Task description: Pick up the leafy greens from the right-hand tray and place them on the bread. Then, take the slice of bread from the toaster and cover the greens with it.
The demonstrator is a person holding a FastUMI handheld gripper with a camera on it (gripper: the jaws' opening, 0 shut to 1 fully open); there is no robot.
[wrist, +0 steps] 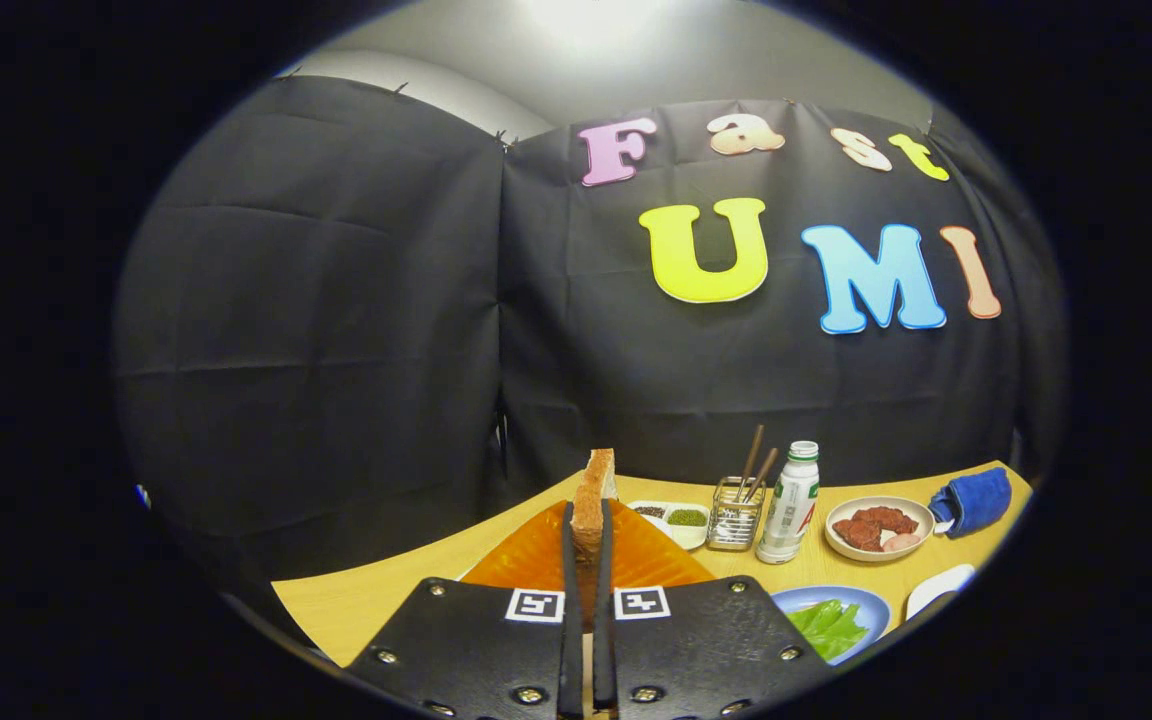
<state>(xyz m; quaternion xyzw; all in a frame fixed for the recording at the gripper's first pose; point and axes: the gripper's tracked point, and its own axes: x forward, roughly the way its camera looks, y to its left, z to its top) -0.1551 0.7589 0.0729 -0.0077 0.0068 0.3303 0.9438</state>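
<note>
tongs (587, 530) nearly closed (gripping), level

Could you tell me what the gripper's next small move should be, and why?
Probably carry the bread slice to the right and down toward the blue plate. The gripper is shut on the slice, holding it upright above the orange toaster, and the leafy greens it must cover lie on that plate, to the right of the fingers.
</note>
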